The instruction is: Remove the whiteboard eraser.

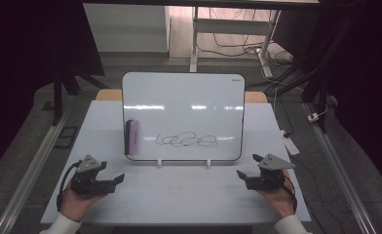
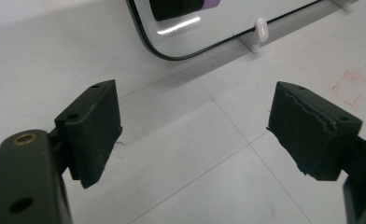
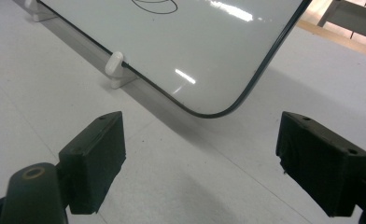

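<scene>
We find the left gripper (image 1: 112, 181) empty, jaws wide. The eraser (image 1: 132, 136) clings upright, long axis vertical, to the whiteboard (image 1: 183, 117) standing mid-worktop (image 1: 179, 195). The right gripper (image 1: 241, 174) is likewise wide, empty. Dim room behind.

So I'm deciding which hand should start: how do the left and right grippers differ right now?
The left gripper sits at the board's eraser side; the right gripper sits at the bare right side. The left gripper's fingers face the eraser corner; the right's face the scribble corner. Both are open, empty, resting low over the table.
</scene>
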Demonstrator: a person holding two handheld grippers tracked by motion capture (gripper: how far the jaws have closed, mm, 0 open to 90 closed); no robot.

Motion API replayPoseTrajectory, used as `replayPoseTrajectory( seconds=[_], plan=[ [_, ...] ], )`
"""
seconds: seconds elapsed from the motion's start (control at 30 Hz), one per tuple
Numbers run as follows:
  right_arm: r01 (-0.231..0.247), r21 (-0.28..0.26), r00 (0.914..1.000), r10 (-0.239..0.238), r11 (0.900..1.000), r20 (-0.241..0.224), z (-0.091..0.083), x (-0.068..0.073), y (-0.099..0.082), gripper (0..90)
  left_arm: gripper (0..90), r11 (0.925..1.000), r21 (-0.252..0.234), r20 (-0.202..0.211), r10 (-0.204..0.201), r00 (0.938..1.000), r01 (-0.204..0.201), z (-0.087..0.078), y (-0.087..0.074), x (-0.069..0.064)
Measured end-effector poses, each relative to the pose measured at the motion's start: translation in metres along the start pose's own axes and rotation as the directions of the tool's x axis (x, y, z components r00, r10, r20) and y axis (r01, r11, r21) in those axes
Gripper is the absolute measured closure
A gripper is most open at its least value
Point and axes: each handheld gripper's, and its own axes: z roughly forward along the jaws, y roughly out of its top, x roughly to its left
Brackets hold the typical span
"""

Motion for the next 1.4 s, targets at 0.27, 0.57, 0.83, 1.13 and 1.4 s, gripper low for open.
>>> replayPoseTrajectory(
  seconds=[0.27,0.57,0.83,1.13,1.4],
  plan=[
    [-0.007,-0.014,1.0000,0.007,0.9999,0.005,-0.002,-0.001,0.001,15.9,18.7,1.0000,-0.007,-0.007,0.000,1.0000,0.000,-0.004,0.006,-0.002],
    [-0.008,-0.029,1.0000,0.008,0.9995,0.001,-0.003,0.000,0.002,16.4,19.0,0.9980,-0.054,-0.008,0.033,0.9994,-0.033,-0.018,0.043,-0.007],
    [-0.011,-0.039,0.9999,0.011,0.9992,0.005,-0.004,0.000,0.003,16.8,20.5,0.9983,-0.048,-0.040,0.033,0.9987,-0.035,-0.007,0.076,-0.004],
    [-0.008,-0.033,0.9999,0.009,0.9994,0.010,-0.003,0.001,0.002,17.0,25.8,0.9984,-0.051,-0.063,0.022,0.9978,-0.025,0.017,0.103,0.002],
    [-0.005,-0.024,0.9999,0.005,0.9997,0.014,-0.002,0.002,0.001,17.0,38.6,0.9961,-0.088,-0.103,-0.015,0.9945,0.006,0.033,0.116,0.004]
  ],
)
